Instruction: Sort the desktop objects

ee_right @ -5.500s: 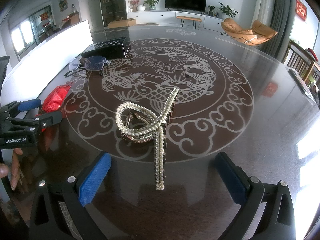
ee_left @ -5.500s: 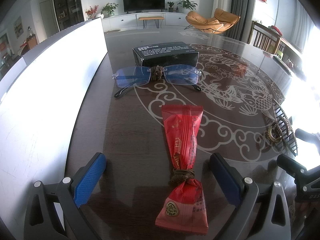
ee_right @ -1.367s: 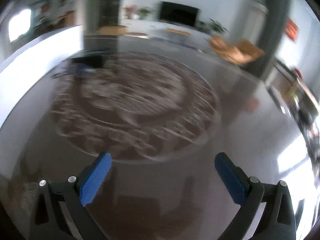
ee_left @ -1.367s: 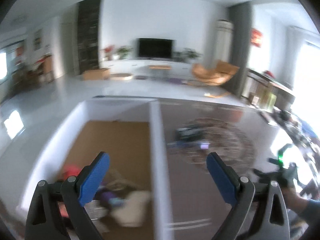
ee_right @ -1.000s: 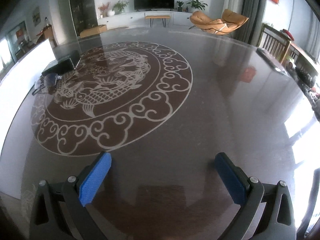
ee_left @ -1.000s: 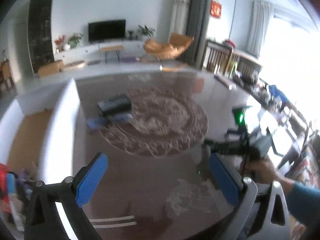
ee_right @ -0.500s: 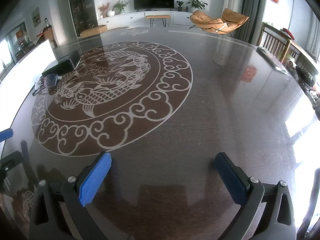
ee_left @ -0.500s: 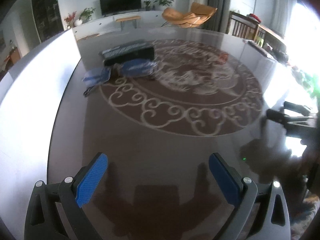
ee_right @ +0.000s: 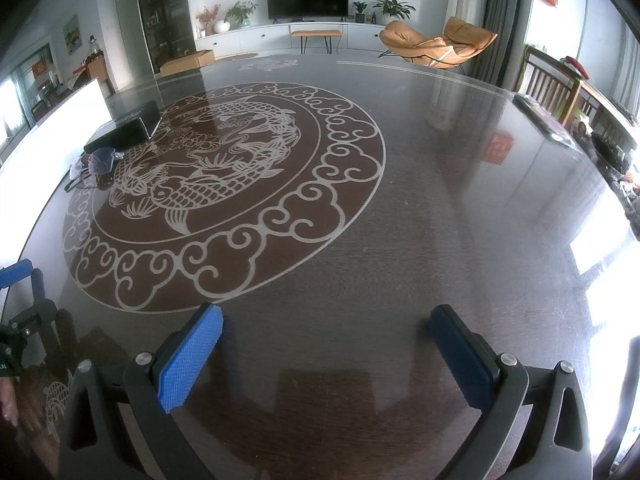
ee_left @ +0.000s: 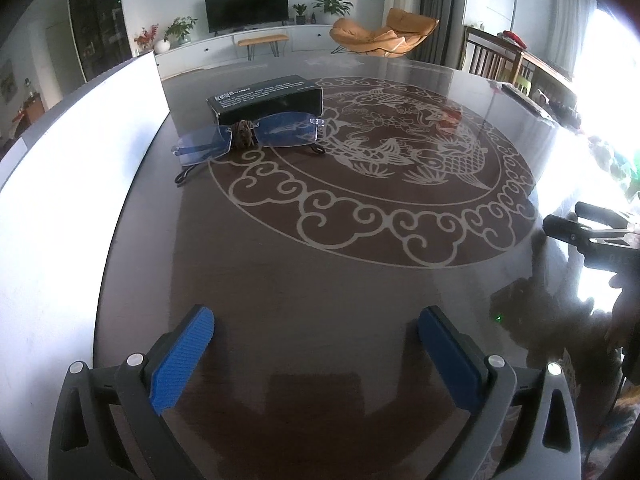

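A pair of rimless blue-tinted glasses (ee_left: 248,138) lies on the dark table, just in front of a black box (ee_left: 266,98). From the right wrist view the glasses (ee_right: 100,162) and the black box (ee_right: 124,128) sit at the far left. My left gripper (ee_left: 316,344) hovers open over bare table, well short of the glasses, with nothing between its blue pads. My right gripper (ee_right: 326,340) is open too, over bare table to the right of the fish pattern. The right gripper (ee_left: 592,232) shows at the right edge of the left wrist view, held by a hand.
A tall white bin wall (ee_left: 68,184) runs along the table's left side. The round table (ee_right: 440,208) carries a pale fish-and-cloud pattern (ee_right: 224,184). Chairs (ee_right: 548,84) stand beyond the far right edge. The left gripper (ee_right: 20,308) shows at the left edge of the right wrist view.
The red snack packet and the beaded hair clip are gone from the table. My left gripper swung over the white bin and came back low over the table. Both grippers stay open.
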The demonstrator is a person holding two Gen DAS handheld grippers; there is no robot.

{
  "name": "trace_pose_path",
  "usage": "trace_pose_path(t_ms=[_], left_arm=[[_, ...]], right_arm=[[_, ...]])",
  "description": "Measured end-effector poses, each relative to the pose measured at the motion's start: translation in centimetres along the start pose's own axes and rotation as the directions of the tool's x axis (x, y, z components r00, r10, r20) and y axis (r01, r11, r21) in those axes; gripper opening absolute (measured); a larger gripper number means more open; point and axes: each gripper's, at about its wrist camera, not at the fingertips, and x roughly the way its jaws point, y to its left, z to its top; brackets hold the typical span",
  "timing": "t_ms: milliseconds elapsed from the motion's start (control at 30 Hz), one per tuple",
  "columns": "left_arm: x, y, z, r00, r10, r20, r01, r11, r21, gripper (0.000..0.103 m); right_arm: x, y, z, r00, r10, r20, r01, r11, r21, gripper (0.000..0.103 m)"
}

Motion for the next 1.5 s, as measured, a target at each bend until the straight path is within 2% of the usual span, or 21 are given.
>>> trace_pose_path(t_ms=[1500], left_arm=[[-0.37, 0.01, -0.22, 1.0, -0.003, 0.003, 0.003, 1.0, 0.004, 0.103]], right_arm=[[-0.03, 0.02, -0.06, 1.0, -0.002, 0.002, 0.002, 1.0, 0.0, 0.103]])
